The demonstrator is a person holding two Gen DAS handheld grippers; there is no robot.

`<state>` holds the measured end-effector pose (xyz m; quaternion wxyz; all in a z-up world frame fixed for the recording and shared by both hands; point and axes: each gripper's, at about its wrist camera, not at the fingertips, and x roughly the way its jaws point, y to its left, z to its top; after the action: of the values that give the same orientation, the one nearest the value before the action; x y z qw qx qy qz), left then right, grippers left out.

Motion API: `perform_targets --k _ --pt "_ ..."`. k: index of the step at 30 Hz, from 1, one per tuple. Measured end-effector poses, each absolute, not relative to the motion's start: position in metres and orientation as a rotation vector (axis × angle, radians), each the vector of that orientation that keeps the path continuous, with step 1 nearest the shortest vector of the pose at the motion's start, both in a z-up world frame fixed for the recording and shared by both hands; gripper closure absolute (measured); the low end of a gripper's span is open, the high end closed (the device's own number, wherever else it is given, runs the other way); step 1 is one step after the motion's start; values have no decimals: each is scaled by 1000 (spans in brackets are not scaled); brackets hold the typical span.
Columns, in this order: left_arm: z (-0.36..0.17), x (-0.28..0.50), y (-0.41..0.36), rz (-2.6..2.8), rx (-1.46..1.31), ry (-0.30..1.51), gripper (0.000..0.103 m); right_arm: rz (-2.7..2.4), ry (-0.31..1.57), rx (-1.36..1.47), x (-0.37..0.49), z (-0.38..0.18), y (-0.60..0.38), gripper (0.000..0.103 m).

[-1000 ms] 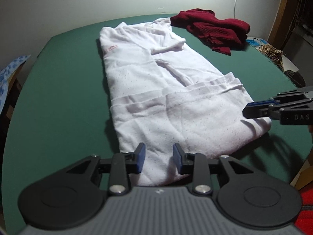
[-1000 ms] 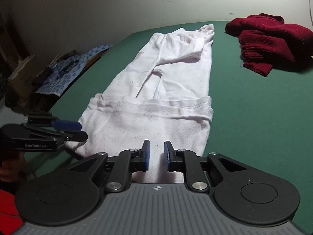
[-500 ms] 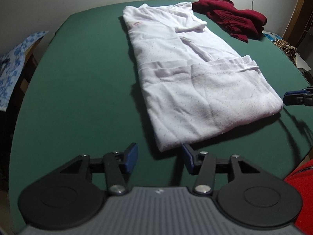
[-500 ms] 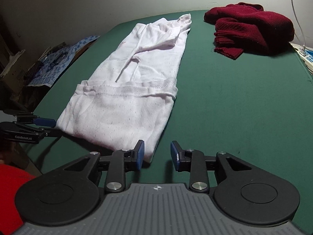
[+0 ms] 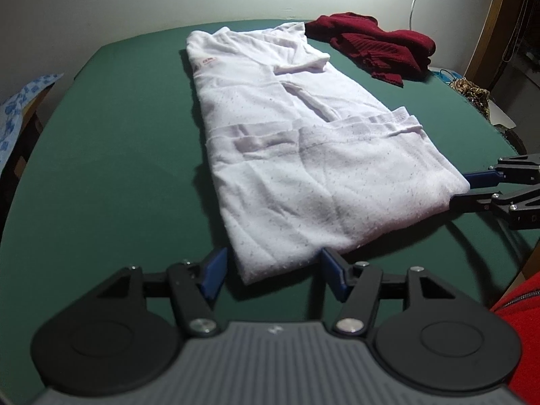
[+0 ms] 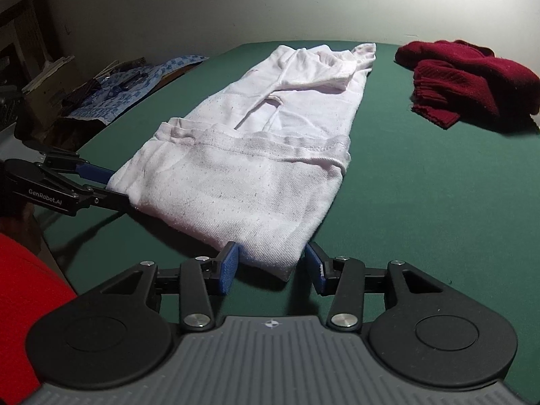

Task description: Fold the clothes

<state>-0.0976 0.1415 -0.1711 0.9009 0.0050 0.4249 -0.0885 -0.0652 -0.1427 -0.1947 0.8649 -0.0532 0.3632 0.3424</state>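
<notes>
White shirt (image 5: 303,155) lies flat on the green bench (image 5: 108,175), sleeves tucked in, bottom part already doubled up so a thick folded edge faces both claws. Long axis runs straight away from the claws toward the far bench edge; the collar end is farthest out. Left claw (image 5: 270,271) sits at the near left corner of that folded edge, jaws opening, corner of cloth between the pads (image 5: 212,271) but not pinched, so released. Right claw (image 6: 271,266) sits at the near right corner, jaws also opening, cloth corner between them, pads clear of it, released too. Each claw is right at its own corner, neither nearer than the other; the two are spread along the short axis, the width of the shirt apart. My read: next move is a two-corner pinch on the folded edge, then carry it forward along the long axis toward the collar. Red sweater (image 6: 465,77) lies ahead and to the right of the right claw, well apart from the shirt's near end, close to the collar end only
</notes>
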Motion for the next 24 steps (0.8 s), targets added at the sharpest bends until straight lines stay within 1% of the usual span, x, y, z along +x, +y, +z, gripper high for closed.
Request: perform_targets --k 2,3,4,5,6,7,8,9,11,12,13,16,20,24 --pt "-171 -99 143 -186 0 874 42 723 732 -145 -68 -196 -141 56" --pt "-171 -99 145 -183 -8 871 45 723 720 -160 -71 -196 -139 57" --pt "-171 -99 147 -178 -16 868 48 721 711 -169 -73 -197 -139 60" --pt "-170 -99 148 -180 -26 868 56 716 706 -169 -74 -197 -139 63" --pt "-170 -99 149 -182 -36 868 66 714 706 -164 -74 -196 -140 70" --pt "-169 -98 149 -185 -49 873 68 715 713 -151 -72 -195 -141 77" --pt "-168 -97 150 -190 -59 878 73 714 720 -138 -71 -194 -141 80" --pt "-168 -97 151 -200 -73 884 76 713 726 -127 -70 -193 -142 85" --pt "-168 -95 154 -201 -100 893 78 712 733 -109 -68 -191 -141 89" --pt "-167 -94 156 -200 -125 897 81 711 740 -97 -67 -190 -141 90" --pt "-167 -92 158 -200 -150 901 82 710 750 -80 -65 -190 -141 91" --pt "-162 -89 166 -192 -230 890 86 711 766 -30 -62 -186 -144 92" --pt "-158 -90 159 -183 -196 877 88 717 778 23 -60 -180 -148 92" --pt "-152 -95 157 -172 -198 858 89 722 790 91 -58 -175 -155 92"
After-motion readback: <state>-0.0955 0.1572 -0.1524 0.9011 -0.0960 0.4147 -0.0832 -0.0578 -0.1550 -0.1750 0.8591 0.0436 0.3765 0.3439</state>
